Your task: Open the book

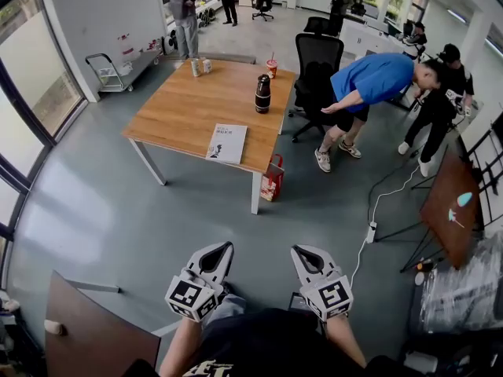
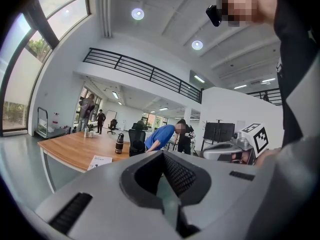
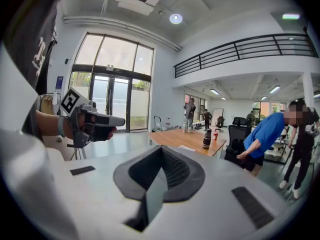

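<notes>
The book [image 1: 227,143], white-covered and closed, lies flat near the front edge of a wooden table [image 1: 181,108] across the room. In the left gripper view the book [image 2: 101,161] is a small pale shape on that table, and in the right gripper view the book [image 3: 187,147] is barely visible. My left gripper [image 1: 229,245] and right gripper [image 1: 296,250] are held side by side low in the head view, far short of the table, both shut and empty. Each points towards the table: left gripper [image 2: 162,154], right gripper [image 3: 161,149].
A black bottle [image 1: 262,93] and cups [image 1: 271,67] stand on the table. A red bag [image 1: 273,179] leans at its near leg. A person in blue [image 1: 369,81] bends beside a black office chair [image 1: 316,61]. A power strip [image 1: 371,232] with a white cable lies on the floor. A brown board [image 1: 86,332] sits lower left.
</notes>
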Available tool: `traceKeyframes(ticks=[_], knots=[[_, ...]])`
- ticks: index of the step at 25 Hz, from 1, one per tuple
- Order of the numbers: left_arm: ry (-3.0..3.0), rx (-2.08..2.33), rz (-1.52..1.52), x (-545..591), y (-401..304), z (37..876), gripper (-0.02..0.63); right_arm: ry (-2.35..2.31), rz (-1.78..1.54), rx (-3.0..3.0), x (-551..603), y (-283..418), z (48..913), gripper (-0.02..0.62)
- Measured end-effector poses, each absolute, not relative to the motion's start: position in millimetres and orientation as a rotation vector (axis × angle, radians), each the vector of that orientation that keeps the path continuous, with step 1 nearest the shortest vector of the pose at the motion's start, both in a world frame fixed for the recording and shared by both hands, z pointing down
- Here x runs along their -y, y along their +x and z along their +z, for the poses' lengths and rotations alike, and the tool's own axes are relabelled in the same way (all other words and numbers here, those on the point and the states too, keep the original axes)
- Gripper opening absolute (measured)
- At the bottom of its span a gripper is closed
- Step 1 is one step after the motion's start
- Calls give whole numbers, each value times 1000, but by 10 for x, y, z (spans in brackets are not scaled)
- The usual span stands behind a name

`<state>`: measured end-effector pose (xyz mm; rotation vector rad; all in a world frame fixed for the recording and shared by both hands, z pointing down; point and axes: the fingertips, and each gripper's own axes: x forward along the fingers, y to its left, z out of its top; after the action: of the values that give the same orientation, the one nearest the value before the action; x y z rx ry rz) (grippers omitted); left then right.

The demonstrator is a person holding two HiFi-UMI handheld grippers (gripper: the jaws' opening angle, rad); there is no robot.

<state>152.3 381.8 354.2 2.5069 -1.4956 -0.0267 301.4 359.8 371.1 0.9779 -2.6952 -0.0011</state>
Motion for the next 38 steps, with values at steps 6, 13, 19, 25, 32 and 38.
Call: traceKeyframes(ticks=[6,13,19,25,32,38], knots=[[2462,1501,-53,-3675,1175,3543,-2,964,-8,2685,-3426,2686,3678,-12],[2460,1497,-71,-3589,825,3504,-2,912,-15,2630,-3366,2291,3712,-12],[2438,1477,-88,-3528,549,3584,-2,915,-34,2595,-3295,2031,3739,-12],[2470,1441,-121,-3466,391,3599,-2,942,-43,2573,-3234,1870,3727,-12],[2481,1392,-101,-3449,279,3672,-2,966,-39,2521,-3241,1799,3826,-12],[2461,1404,-91,-3353,194,3739,-2,949,-6,2528,-3110,1728,3934,-12]])
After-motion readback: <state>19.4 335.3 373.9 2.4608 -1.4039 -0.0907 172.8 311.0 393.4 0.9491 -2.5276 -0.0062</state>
